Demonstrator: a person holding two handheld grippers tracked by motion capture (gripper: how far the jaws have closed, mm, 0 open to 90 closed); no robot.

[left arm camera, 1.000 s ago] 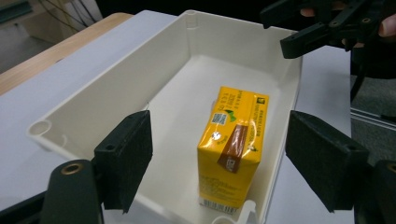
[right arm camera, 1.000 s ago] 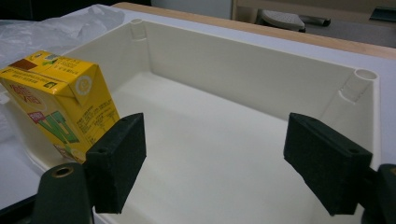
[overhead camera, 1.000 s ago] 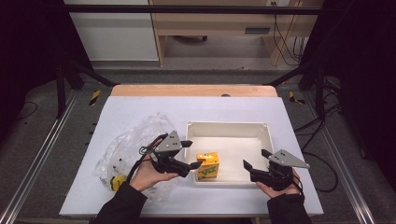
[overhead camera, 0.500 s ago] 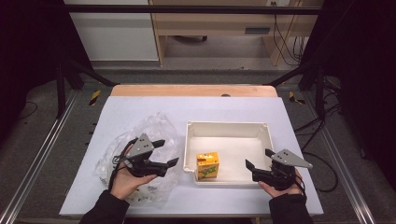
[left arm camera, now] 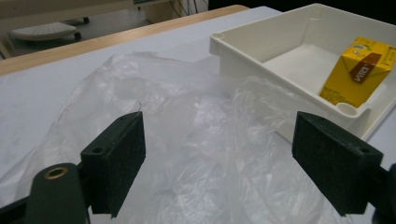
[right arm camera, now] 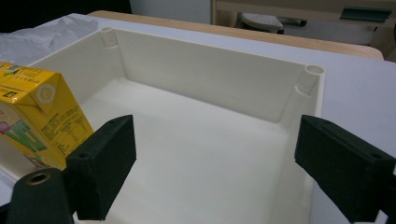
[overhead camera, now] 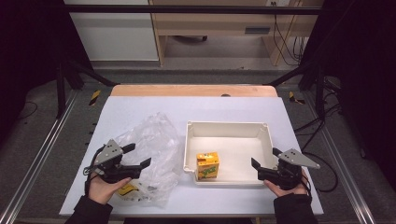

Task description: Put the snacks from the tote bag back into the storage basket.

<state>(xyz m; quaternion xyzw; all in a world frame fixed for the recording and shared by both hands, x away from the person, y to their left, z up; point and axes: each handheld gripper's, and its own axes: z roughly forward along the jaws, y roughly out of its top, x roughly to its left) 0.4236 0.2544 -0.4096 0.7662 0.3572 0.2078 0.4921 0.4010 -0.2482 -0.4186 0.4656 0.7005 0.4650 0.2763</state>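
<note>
A yellow drink carton (overhead camera: 208, 165) stands in the front left corner of a cream tray (overhead camera: 224, 128); the carton (left arm camera: 357, 72) also appears in the left gripper view and, as a carton (right arm camera: 35, 119), at the left of the right gripper view. A crumpled clear plastic bag (overhead camera: 152, 149) lies left of the tray, with something yellow (overhead camera: 125, 190) inside near its front edge. My left gripper (overhead camera: 137, 156) hangs open over the bag (left arm camera: 196, 140), holding nothing. My right gripper (overhead camera: 265, 162) is open at the tray's front right corner, its jaws spread over the tray rim (right arm camera: 313, 93).
The white table top (overhead camera: 140, 105) ends in a wooden strip (overhead camera: 194, 90) at the far side. Metal rails (overhead camera: 42, 154) run along both sides of the table. Beyond it are a shelf unit and cables.
My left gripper has pulled away from the carton in the tray, moving left and back over the plastic bag. The carton stays in the tray. The right gripper has barely moved.
</note>
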